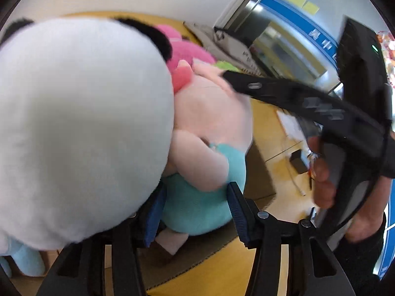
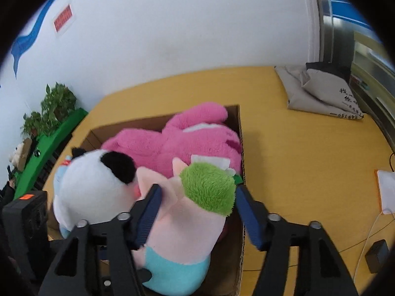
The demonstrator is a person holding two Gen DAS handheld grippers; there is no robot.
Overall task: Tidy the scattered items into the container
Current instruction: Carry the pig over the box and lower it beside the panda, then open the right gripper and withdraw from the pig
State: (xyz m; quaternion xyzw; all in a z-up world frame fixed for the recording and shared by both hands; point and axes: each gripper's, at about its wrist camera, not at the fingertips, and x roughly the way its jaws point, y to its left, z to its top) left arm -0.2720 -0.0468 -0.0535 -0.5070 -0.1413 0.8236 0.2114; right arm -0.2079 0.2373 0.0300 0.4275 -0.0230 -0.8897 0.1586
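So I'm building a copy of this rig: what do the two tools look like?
Both match: the left tool and right tool have matte black linkage arms with silver pivot pins and ribbed blue finger pads. The hand gripping the right one is bare.

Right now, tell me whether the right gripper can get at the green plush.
Probably yes. The right gripper is open, and the green plush sits on top of the pile between its fingers, nothing covering it.

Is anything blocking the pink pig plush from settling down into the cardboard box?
Yes. The pig plush sits atop the big pink plush filling the cardboard box, with the panda crowding its left side.
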